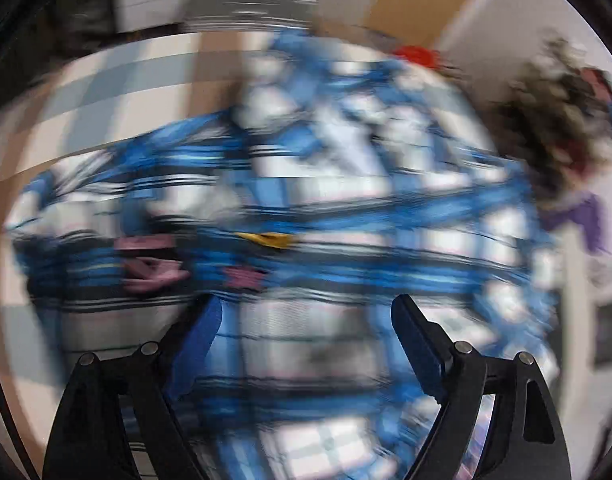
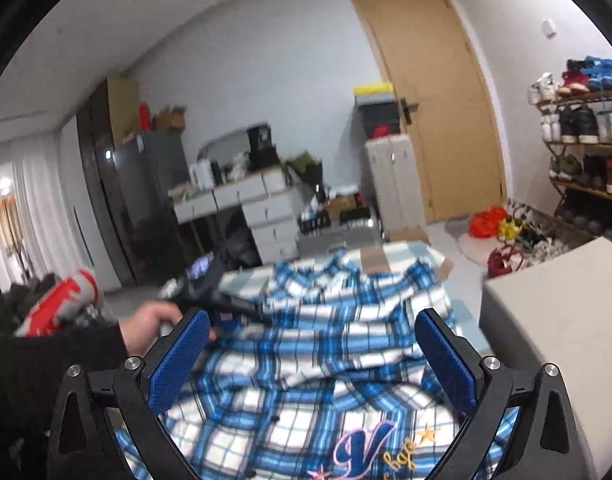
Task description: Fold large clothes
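A home bedroom: shoe rack [image 2: 582, 136], drawer desk [image 2: 245, 200], wooden door [image 2: 434, 104].

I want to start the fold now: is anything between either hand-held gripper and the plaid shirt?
Nothing visible. The plaid shirt lies directly beyond the open right hand-held gripper and open left hand-held gripper, though the left view is blurred.

Black hand-held gripper [image 2: 310, 322], blue textured pads [image 2: 177, 360], silver screws.

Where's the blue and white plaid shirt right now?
The blue and white plaid shirt lies crumpled on the checked bed cover, filling the lower centre of both wrist views, under the open right gripper and the open left gripper.
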A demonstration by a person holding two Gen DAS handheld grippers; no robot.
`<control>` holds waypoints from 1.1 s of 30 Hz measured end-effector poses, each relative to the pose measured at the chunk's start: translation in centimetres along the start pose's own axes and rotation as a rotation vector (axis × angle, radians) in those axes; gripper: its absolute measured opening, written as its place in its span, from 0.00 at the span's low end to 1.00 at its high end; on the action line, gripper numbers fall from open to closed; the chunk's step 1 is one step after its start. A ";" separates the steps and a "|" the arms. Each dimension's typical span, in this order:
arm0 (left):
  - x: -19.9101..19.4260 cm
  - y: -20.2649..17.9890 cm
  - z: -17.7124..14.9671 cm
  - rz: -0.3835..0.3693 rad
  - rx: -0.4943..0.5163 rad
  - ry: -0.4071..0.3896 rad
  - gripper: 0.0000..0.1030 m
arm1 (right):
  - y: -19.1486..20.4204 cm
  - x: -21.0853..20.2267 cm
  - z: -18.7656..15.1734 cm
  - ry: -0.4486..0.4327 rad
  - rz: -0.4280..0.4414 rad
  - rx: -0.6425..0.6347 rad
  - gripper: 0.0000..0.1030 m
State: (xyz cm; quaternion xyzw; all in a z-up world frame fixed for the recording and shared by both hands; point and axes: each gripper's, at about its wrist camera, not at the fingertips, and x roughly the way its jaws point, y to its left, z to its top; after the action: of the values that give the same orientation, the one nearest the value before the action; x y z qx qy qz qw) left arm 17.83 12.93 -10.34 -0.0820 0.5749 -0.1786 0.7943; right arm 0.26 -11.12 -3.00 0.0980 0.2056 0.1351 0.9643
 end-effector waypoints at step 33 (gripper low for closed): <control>3.9 5.1 13.7 0.106 -0.191 -0.016 0.81 | -0.8 5.8 -2.6 0.296 0.094 0.113 1.00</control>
State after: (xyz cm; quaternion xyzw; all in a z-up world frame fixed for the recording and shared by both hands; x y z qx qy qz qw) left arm 32.80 15.13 -11.03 -0.1281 0.5864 -0.0800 0.7958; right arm 4.42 -9.83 -7.65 0.1408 0.3480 0.1811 0.9090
